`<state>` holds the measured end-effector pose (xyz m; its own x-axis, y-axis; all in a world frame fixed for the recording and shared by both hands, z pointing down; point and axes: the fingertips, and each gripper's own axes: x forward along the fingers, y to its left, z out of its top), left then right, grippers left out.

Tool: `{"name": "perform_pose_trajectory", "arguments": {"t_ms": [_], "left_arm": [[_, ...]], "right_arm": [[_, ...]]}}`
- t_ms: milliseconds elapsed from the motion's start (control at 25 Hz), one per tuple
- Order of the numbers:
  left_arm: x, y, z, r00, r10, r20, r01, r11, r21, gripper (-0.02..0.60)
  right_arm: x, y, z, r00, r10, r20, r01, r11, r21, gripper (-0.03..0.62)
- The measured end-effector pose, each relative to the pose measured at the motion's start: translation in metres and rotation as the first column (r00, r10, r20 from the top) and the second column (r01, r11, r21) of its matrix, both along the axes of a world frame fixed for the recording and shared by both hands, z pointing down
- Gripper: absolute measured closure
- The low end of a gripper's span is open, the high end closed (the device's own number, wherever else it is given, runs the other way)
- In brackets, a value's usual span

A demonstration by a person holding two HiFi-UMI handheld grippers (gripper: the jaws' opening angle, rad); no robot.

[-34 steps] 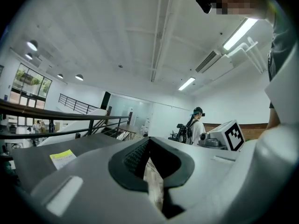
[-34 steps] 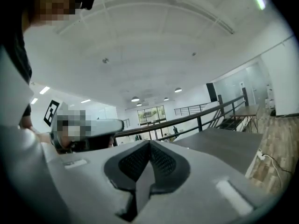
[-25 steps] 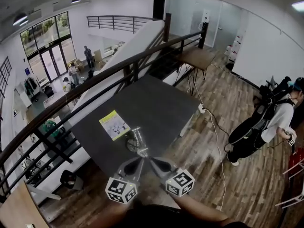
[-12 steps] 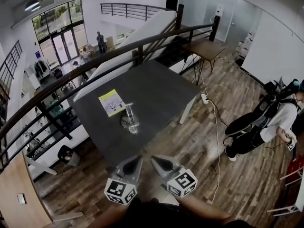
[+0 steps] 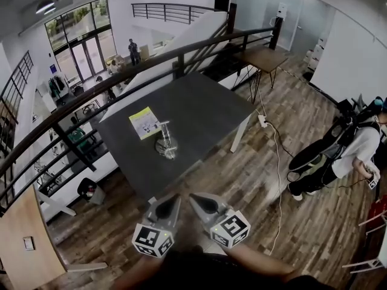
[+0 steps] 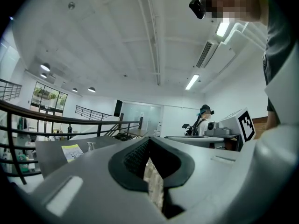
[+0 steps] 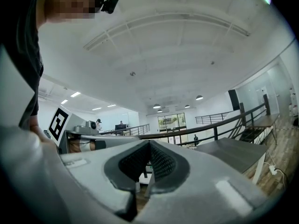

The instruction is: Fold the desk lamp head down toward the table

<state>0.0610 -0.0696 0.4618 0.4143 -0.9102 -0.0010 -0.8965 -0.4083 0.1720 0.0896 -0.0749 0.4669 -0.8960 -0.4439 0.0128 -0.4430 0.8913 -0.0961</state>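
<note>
Sitting toward the near corner of the dark grey square desk (image 5: 208, 110), the small silver metal desk lamp (image 5: 165, 145) has a yellow paper leaflet (image 5: 145, 122) just beside it. The grey left tongs (image 5: 174, 199) and grey right tongs (image 5: 194, 198) hover beyond that corner, both closed and empty.

Left gripper (image 5: 174, 199) closed, right gripper (image 5: 194, 198) closed, side by side

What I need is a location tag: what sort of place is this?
Probably an office mezzanine: a railing overlooks glass doors a floor below, and a table stands on wood flooring.
</note>
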Motion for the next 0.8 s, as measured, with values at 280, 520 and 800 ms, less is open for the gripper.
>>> {"name": "perform_pose_trajectory", "arguments": {"t_ms": [280, 520, 800], "left_arm": [[0.001, 0.013, -0.003, 1.0, 0.003, 0.006, -0.003, 1.0, 0.019, 0.58], [-0.003, 0.019, -0.004, 1.0, 0.004, 0.007, -0.004, 1.0, 0.028, 0.58], [-0.006, 0.016, -0.005, 1.0, 0.002, 0.005, -0.002, 1.0, 0.026, 0.58]], "right_arm": [[0.0, 0.015, -0.003, 1.0, 0.005, 0.0, -0.005, 1.0, 0.017, 0.592], [-0.002, 0.018, -0.006, 1.0, 0.018, -0.007, -0.018, 0.999, 0.041, 0.592], [-0.005, 0.016, -0.011, 1.0, 0.016, 0.004, -0.016, 0.999, 0.04, 0.592]]}}
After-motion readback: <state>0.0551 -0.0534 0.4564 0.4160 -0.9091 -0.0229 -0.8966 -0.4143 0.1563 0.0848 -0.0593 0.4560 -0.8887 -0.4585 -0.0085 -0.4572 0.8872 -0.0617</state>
